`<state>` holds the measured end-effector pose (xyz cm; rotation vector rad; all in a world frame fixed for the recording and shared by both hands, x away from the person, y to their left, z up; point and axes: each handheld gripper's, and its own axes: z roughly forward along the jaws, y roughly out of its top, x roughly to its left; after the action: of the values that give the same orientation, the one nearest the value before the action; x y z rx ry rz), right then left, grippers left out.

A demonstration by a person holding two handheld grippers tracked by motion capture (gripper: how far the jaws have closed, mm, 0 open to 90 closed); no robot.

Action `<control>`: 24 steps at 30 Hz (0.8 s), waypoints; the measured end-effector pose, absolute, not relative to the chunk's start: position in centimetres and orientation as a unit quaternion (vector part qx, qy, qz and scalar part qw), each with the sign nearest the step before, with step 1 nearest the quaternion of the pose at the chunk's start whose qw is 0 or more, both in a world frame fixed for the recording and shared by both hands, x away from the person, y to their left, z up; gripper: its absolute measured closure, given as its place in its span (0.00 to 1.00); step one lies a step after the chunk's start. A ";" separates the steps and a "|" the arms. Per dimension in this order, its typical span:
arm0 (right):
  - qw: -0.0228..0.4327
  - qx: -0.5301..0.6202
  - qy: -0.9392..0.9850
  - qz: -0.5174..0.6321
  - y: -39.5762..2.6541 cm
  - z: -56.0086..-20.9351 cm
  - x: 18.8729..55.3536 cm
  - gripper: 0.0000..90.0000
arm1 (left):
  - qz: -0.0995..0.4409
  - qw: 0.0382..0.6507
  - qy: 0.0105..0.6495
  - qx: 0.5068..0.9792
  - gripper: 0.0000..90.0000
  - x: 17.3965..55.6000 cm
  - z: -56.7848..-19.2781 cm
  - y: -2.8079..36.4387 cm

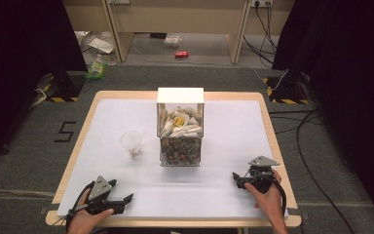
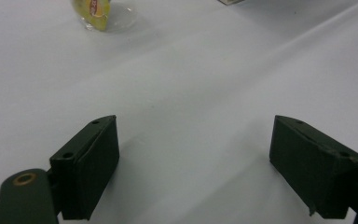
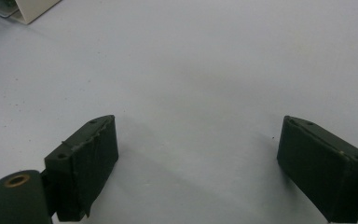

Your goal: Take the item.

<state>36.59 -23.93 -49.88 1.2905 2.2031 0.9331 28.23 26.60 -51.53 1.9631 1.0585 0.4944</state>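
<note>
Plastic cup (image 1: 131, 144), clear and upright, stands at centre left of the high view on the white table cover (image 1: 224, 195), just left of the two-tier clear box (image 1: 180, 127); a small yellow-labelled packet (image 2: 96, 10) lies in its bottom, seen at the upper left of the left gripper view. The box holds pale packets in its upper tier and darker ones below. Your left gripper (image 1: 122, 201) rests at the lower left of the high view, its jaws spread wide with nothing between them; in its own view only bare cover lies between the two pads. Your right gripper (image 1: 237, 179) sits at the lower right, jaws likewise apart and unloaded, with a corner of the box at the upper left of its own view. Both tools lie well apart from cup and box. Judged from this, one packet is already in the cup, and any further transfer from the box is not yet begun.
</note>
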 end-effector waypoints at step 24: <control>0.211 0.464 0.792 0.336 -23.9 -49.9 36.5 0.16 | 0.233 0.453 0.420 0.751 0.16 27.0 -52.9 26.7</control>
<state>36.50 -23.87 -49.87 1.2883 2.2022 0.9336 27.04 26.68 -52.90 1.8535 1.0382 0.5753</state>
